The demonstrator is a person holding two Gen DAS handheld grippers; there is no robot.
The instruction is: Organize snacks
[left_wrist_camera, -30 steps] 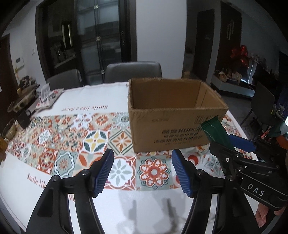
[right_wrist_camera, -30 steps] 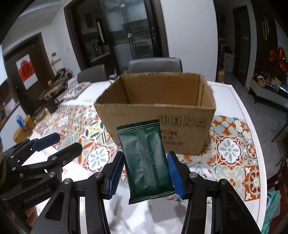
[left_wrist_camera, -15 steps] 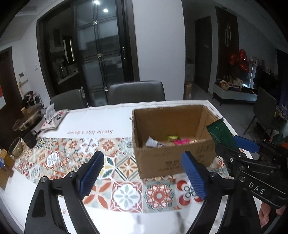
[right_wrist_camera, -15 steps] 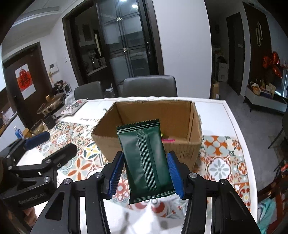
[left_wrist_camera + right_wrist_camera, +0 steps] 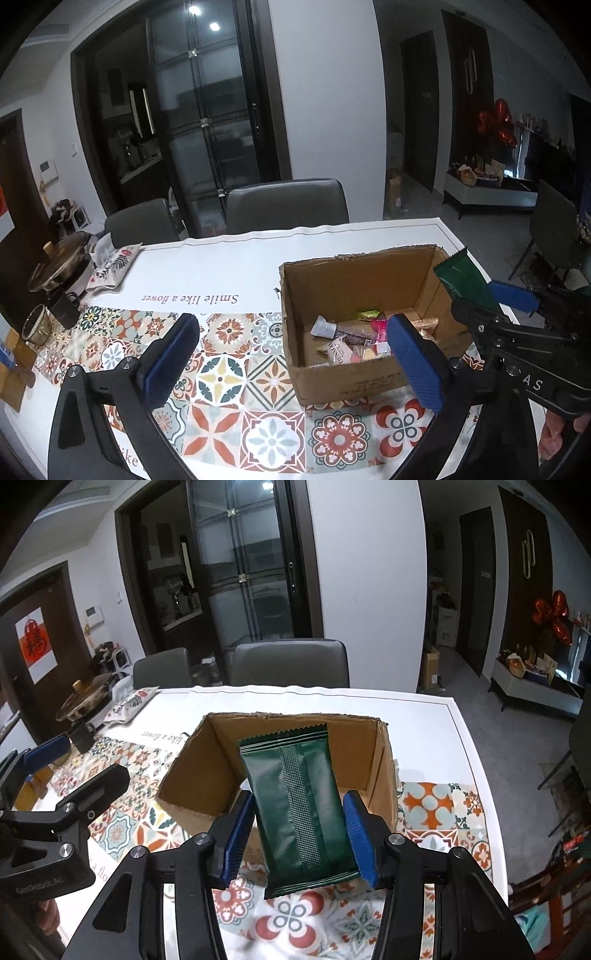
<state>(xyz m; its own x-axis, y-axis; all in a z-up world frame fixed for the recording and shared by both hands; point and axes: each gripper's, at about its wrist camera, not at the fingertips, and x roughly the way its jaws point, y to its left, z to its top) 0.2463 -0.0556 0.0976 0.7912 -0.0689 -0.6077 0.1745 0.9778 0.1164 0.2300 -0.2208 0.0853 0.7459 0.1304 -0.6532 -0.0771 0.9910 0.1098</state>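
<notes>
We look out over a white table point(image 5: 229, 266) with a band of patterned tiles, now seen from higher up than a second ago, so more of the room and the two grey chairs point(image 5: 284, 206) show beyond it. An open cardboard box point(image 5: 332, 380) sits ahead and to the right of our left gripper point(image 5: 291, 354). Earlier only its outer wall showed; now we look down into it and see a loose pile of small wrapped snacks point(image 5: 351, 339) on its floor. Our left gripper's jaws have just been opening and now stand wide apart, with nothing between them. Our right gripper point(image 5: 299, 834) clamps a dark green snack packet point(image 5: 299, 805) by its long edges, upright and tilted slightly left, exactly as before. The packet now hangs in front of the box's open mouth point(image 5: 288, 760), above the near wall, where earlier it sat lower, against the box's outer side.
</notes>
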